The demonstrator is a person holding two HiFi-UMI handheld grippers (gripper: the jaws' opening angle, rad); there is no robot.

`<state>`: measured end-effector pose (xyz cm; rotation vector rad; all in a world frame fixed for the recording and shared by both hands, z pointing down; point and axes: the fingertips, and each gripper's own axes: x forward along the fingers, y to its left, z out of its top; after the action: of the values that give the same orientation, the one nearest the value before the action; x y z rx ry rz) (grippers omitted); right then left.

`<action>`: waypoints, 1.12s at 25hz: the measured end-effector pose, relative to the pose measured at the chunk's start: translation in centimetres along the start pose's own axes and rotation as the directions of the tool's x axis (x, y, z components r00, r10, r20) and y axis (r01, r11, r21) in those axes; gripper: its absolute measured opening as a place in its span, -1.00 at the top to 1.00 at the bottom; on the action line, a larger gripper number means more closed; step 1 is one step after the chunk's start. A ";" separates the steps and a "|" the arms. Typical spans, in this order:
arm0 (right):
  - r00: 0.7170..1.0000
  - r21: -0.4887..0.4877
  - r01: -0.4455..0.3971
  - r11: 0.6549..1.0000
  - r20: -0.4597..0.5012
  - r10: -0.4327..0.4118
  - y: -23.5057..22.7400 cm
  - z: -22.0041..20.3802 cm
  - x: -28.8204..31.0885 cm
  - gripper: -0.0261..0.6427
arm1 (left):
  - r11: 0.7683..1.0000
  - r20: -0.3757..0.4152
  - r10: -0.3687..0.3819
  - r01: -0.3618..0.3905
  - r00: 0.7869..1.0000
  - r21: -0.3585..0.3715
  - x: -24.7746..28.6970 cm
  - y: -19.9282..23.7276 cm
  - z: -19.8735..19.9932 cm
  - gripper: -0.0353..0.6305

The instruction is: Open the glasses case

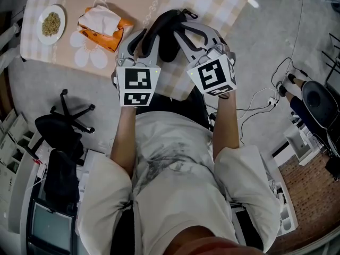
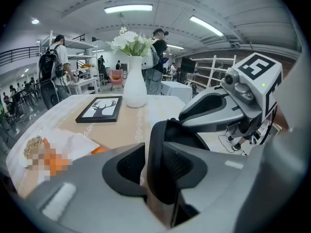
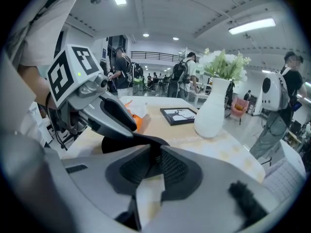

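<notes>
The black glasses case (image 1: pixel 166 45) is held up over the near edge of the table (image 1: pixel 223 4), between both grippers. My left gripper (image 1: pixel 141 43) is shut on one side of it: in the left gripper view a thick black part of the case (image 2: pixel 164 154) stands upright, squeezed between the pads. My right gripper (image 1: pixel 187 36) is shut on the other side, where a thin black edge of the case (image 3: pixel 154 155) sits between its pads. The rest of the case (image 3: pixel 121 145) spreads out under the left gripper (image 3: pixel 104 111). The case's inside is hidden.
On the checked tablecloth lie a plate of grains (image 1: pixel 51 24) and an orange and white bag (image 1: pixel 101 25). A white vase with flowers (image 2: pixel 135 87) and a framed deer picture (image 2: pixel 99 109) stand farther back. An office chair (image 1: pixel 64 126) is at my left. People stand beyond the table.
</notes>
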<state>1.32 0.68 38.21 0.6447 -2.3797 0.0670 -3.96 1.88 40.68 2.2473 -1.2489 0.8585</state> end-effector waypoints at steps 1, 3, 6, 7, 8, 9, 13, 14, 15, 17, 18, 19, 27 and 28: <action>1.000 0.000 0.000 1.000 -0.002 0.000 0.0 0.0 0.0 0.70 | 1.000 -0.001 0.003 -0.003 1.000 -0.002 0.0 0.1 0.0 0.53; 1.000 -0.001 0.000 1.000 -0.004 0.000 0.1 -0.1 0.0 0.71 | 1.000 -0.004 0.008 -0.008 1.000 -0.007 0.1 0.4 -0.1 0.53; 1.000 0.002 0.001 1.000 -0.005 -0.001 0.1 -0.1 0.0 0.71 | 1.000 -0.009 0.017 -0.017 1.000 -0.013 0.2 0.8 -0.2 0.53; 1.000 0.004 0.003 1.000 -0.006 -0.003 0.1 -0.2 -0.1 0.72 | 1.000 -0.011 0.019 -0.019 1.000 -0.014 0.2 0.9 -0.2 0.53; 1.000 0.006 0.005 1.000 -0.006 -0.005 0.1 -0.2 -0.1 0.72 | 1.000 -0.015 0.021 -0.021 1.000 -0.014 0.3 1.0 -0.3 0.53; 1.000 0.008 0.008 1.000 -0.007 -0.008 0.1 -0.3 -0.2 0.72 | 1.000 -0.019 0.023 -0.024 1.000 -0.014 0.4 1.1 -0.5 0.53; 1.000 0.013 0.016 1.000 -0.013 -0.015 0.1 -0.5 -0.4 0.72 | 0.999 -0.033 0.035 -0.035 0.999 -0.004 0.6 1.2 -0.8 0.56; 1.000 0.012 0.017 1.000 -0.014 -0.017 0.1 -0.6 -0.4 0.72 | 0.999 -0.035 0.039 -0.039 0.999 -0.003 0.7 1.2 -0.9 0.57; 1.000 0.011 0.019 1.000 -0.015 -0.019 0.1 -0.6 -0.4 0.72 | 0.999 -0.036 0.043 -0.043 0.998 -0.003 0.7 1.3 -0.9 0.58; 1.000 0.013 0.024 1.000 -0.017 -0.023 0.1 -0.6 -0.4 0.72 | 0.999 -0.035 0.042 -0.042 0.999 -0.011 0.7 1.5 -0.8 0.58; 0.999 0.014 0.026 1.000 -0.019 -0.025 0.2 -0.6 -0.5 0.72 | 0.999 -0.035 0.041 -0.042 0.999 -0.016 0.8 1.7 -0.8 0.58; 0.999 0.016 0.027 1.000 -0.021 -0.027 0.2 -0.7 -0.5 0.73 | 0.999 -0.037 0.042 -0.043 0.998 -0.020 0.8 1.8 -0.9 0.58; 0.998 0.025 0.039 0.999 -0.040 -0.038 0.1 -1.3 -0.8 0.73 | 0.998 -0.049 0.060 -0.061 0.997 -0.027 1.1 2.6 -1.1 0.61; 0.998 0.028 0.040 0.999 -0.042 -0.039 0.1 -1.4 -0.8 0.73 | 0.998 -0.051 0.061 -0.063 0.997 -0.029 1.2 2.7 -1.1 0.62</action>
<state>2.63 1.37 38.82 0.6974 -2.3293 0.0963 -6.16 0.54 42.49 2.1604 -1.3063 0.9068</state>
